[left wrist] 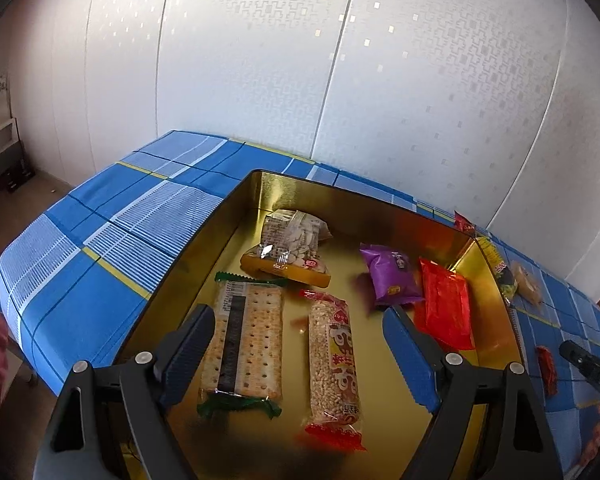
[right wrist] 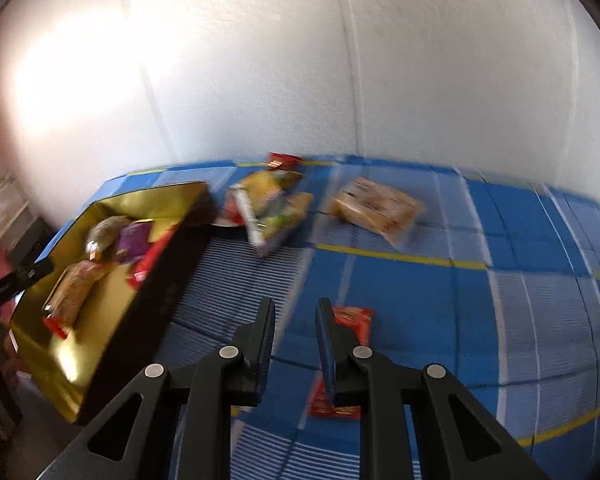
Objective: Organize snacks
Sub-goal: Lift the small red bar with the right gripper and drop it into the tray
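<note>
The left gripper [left wrist: 296, 344] is hovering over the gold box [left wrist: 476, 256], fingers spread wide and grasping nothing. Six snack packets are lying inside, among them a cracker pack [left wrist: 242, 344] and a rice bar [left wrist: 334, 364]. The right gripper [right wrist: 296, 330] is hanging over the blue checked tablecloth [right wrist: 520, 320], fingers narrowly parted and empty, just left of a red packet [right wrist: 354, 320]. Open cloth is stretching right.

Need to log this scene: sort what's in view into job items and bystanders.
Job:
gold box
cracker pack, rice bar, purple pack, red pack, all in the box
loose on the cloth: red snack, tan pack, yellow-green bags

Bystanders:
checked cloth
wall
</note>
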{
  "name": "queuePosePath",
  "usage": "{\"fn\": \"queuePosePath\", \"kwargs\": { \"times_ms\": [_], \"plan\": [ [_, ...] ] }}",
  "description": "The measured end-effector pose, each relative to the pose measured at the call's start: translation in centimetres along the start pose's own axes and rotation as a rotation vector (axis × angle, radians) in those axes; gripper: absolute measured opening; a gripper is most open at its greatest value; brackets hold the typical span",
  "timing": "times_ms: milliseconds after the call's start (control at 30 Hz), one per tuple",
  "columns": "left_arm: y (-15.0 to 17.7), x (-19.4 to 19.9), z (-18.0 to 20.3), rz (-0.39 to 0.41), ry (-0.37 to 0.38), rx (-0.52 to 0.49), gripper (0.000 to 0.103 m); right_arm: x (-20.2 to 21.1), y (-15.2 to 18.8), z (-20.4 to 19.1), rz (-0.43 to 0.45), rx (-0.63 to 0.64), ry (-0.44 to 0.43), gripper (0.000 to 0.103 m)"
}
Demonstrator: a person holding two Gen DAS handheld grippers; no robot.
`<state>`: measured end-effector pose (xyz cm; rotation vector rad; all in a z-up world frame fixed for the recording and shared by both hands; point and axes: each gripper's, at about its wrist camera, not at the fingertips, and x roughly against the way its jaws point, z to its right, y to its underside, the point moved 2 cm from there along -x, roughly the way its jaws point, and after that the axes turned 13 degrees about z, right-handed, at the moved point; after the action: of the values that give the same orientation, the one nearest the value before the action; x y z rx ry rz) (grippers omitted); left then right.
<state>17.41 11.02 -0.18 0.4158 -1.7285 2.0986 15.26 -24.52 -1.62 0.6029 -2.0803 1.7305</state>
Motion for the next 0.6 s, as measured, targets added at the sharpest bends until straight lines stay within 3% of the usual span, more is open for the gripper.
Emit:
{"fn": "queuePosePath", "kwargs": {
  "times_ms": [67, 200, 367, 533, 600],
  "plan": [
    [0.0, 0.1, 0.1, 0.001, 0.005, -0.004, 0.087, -0.3, 0.1, 1.7, -0.02, -0.075, 0.041, 0.032],
    [-0.1, 0.2, 0.3, 0.006, 0.016, -0.009, 0.088, -0.7, 0.5, 4.0, -0.049, -0.163, 0.076, 0.041],
    [0.0, -0.1, 0.5, -0.011, 0.022, -0.003, 0.089, -2.2, 1.6, 4.0, -0.158, -0.174, 0.09, 0.042],
    [-0.3, 0.3, 0.5, 0.008, 0.027, -0.01, 0.091, -2.8, 2.3, 1.7, -0.159, -0.029, 0.132, 0.041],
    [-0.2, 0.2, 0.2, -0.005, 0.029, 0.005, 0.092, -3.1, 2.6, 0.5, -0.151, 0.072, 0.152, 0.027]
  ]
}}
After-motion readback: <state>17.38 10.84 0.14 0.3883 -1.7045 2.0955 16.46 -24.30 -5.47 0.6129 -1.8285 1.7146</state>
